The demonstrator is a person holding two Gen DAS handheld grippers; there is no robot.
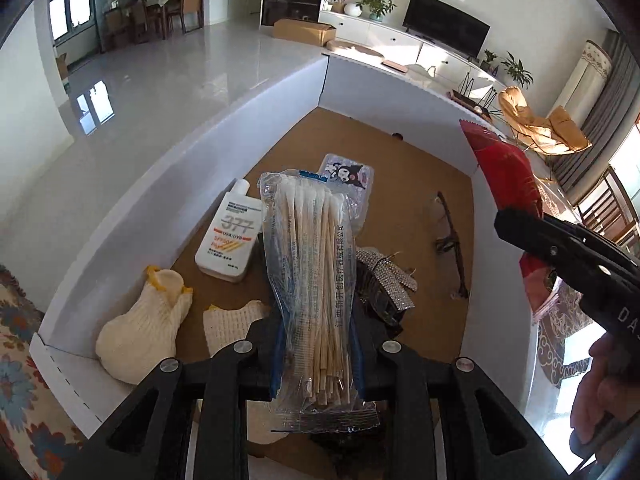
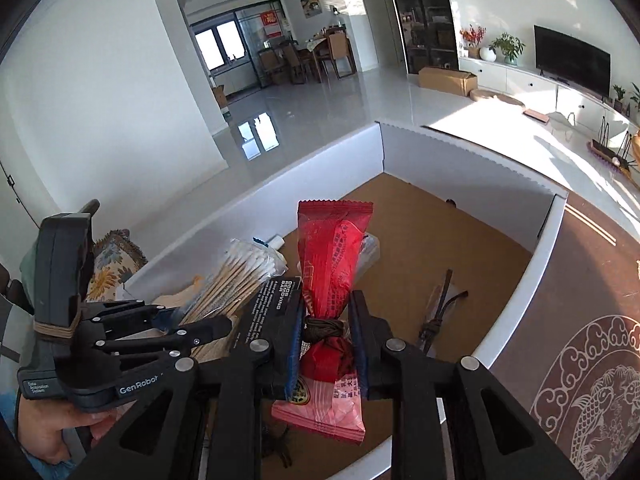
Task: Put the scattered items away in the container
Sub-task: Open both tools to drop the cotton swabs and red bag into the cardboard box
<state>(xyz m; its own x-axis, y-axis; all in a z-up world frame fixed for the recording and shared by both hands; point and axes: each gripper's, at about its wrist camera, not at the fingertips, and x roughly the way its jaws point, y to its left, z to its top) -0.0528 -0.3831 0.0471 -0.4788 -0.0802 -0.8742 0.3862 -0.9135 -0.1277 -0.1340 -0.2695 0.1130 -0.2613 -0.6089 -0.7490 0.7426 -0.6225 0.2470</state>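
My left gripper (image 1: 316, 364) is shut on a clear bag of cotton swabs (image 1: 312, 272) and holds it above the inside of a white box with a brown floor (image 1: 224, 140). My right gripper (image 2: 325, 344) is shut on a red snack packet (image 2: 332, 256), with a brown cord knot pinched between the jaws, over the same box (image 2: 548, 240). The red packet (image 1: 504, 172) and right gripper also show at the right of the left wrist view. The swab bag (image 2: 240, 276) and left gripper show at the left of the right wrist view.
In the box lie a white sunscreen bottle (image 1: 228, 240), knit gloves (image 1: 140, 332), a cartoon case (image 1: 348, 172), a rhinestone strap (image 1: 384, 276) and glasses (image 1: 452, 240). A patterned rug (image 2: 592, 380) lies right of the box, a floral cushion (image 1: 20, 352) left.
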